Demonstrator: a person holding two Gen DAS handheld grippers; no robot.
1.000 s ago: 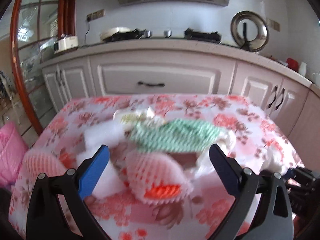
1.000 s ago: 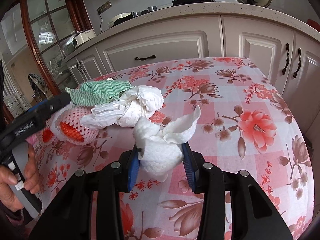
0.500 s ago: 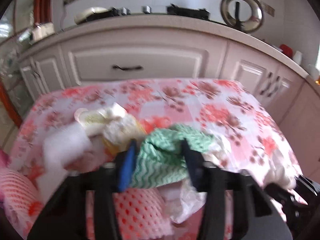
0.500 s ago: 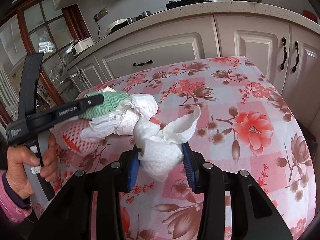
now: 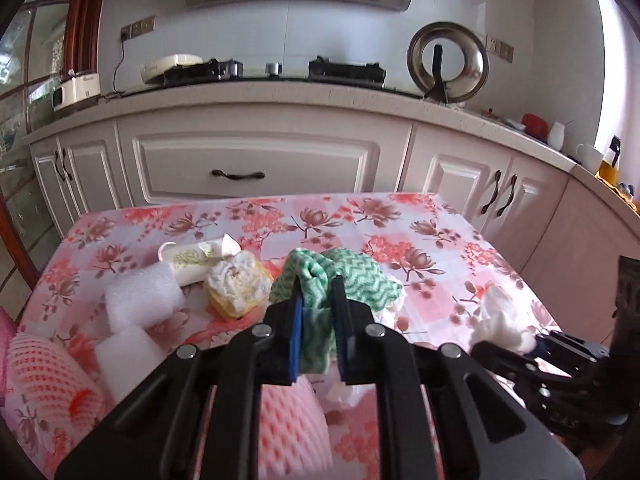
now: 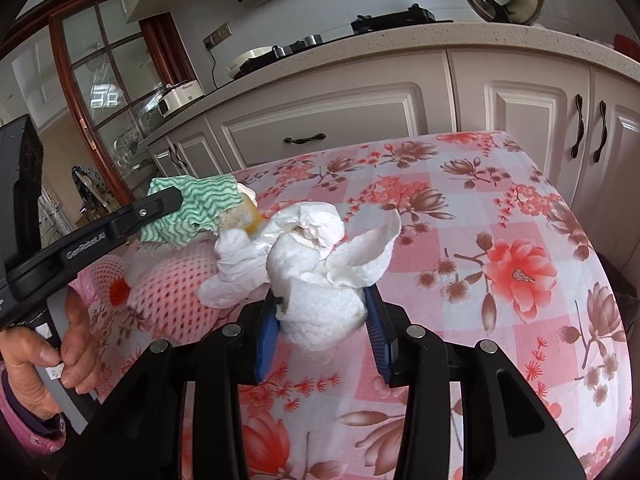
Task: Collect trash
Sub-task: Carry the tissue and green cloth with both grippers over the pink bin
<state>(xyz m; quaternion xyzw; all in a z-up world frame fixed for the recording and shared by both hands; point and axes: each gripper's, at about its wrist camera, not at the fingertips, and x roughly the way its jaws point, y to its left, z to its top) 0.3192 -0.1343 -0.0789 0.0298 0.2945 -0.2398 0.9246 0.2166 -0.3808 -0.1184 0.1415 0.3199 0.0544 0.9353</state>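
Note:
My left gripper has its jaws closing on a green-and-white wavy cloth, pinched between the blue pads and raised off the pile. The right wrist view shows this cloth hanging from the left gripper. A crumpled white paper towel wad is held just above the table by my right gripper, which is shut on it. On the table lie pink foam fruit nets, white foam blocks, a yellow sponge with tissue, a white packet and crumpled white tissue.
The table has a pink floral cloth and stands in front of white kitchen cabinets under a counter. A person's hand grips the left tool's handle. A glass door with a wooden frame is at the left.
The left gripper went from wide open over the pile to shut on the green cloth and lifted it. The right gripper kept still with its paper wad.

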